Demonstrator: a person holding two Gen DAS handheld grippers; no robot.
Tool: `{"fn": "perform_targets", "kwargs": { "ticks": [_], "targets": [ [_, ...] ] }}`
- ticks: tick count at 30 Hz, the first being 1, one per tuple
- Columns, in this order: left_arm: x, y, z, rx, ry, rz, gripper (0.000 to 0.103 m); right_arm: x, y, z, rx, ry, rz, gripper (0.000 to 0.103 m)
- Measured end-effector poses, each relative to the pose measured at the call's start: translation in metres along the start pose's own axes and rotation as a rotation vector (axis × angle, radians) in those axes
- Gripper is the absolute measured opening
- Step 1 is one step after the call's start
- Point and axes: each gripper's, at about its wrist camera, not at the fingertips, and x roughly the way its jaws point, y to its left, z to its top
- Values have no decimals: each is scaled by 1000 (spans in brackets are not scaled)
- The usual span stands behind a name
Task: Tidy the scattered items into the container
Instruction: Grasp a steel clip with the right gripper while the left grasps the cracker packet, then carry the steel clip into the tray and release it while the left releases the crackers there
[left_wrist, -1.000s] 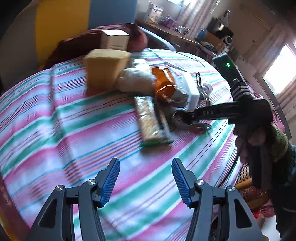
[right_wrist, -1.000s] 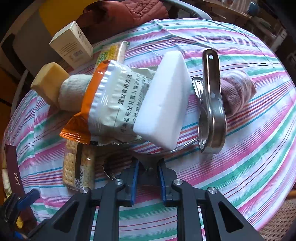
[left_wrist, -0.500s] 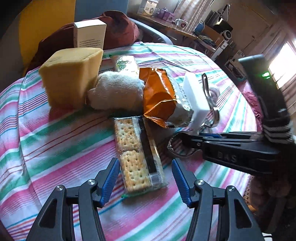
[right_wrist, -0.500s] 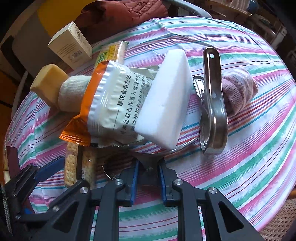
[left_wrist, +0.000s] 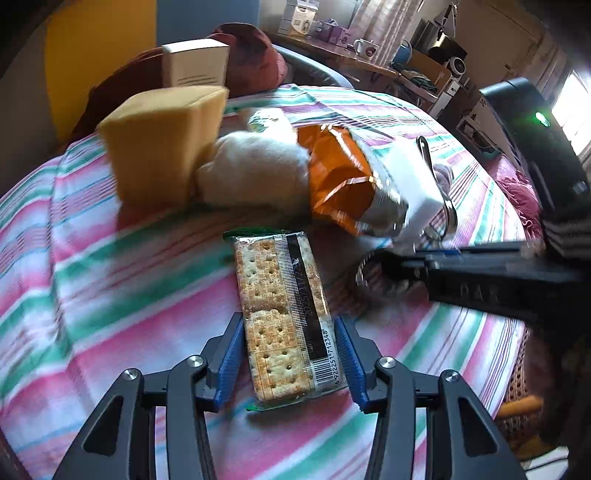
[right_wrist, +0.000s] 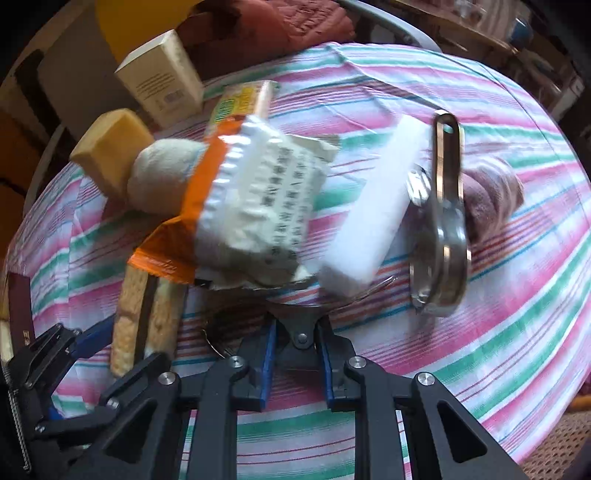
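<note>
Straddling the cracker packet with my left fingers open; my right fingers pinch a dark tab; nearly everything is unsorted.

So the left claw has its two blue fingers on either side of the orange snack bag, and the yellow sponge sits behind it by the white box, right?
Not quite. In the left wrist view the left claw straddles the cracker packet, not the orange snack bag, which lies farther back. The rest holds: the yellow sponge sits behind, near the white box.
</note>
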Motion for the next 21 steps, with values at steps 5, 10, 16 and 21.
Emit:
{"fn": "perform_targets", "kwargs": {
  "ticks": [5, 10, 16, 21],
  "targets": [
    [-26, 15, -40, -59, -18, 7, 49, -4, 14, -10, -45, -2, 34, 20],
    [-55, 28, -80, -119, -46, 10, 49, -13, 39, -33, -90, -21, 128, 20],
    [-90, 41, -113, -182, -95, 19, 49, -20, 56, -62, -99, -77, 251, 20],
    [-132, 50, -133, -220, -186, 35, 49, -27, 78, -80, -123, -89, 290, 20]
  ]
}}
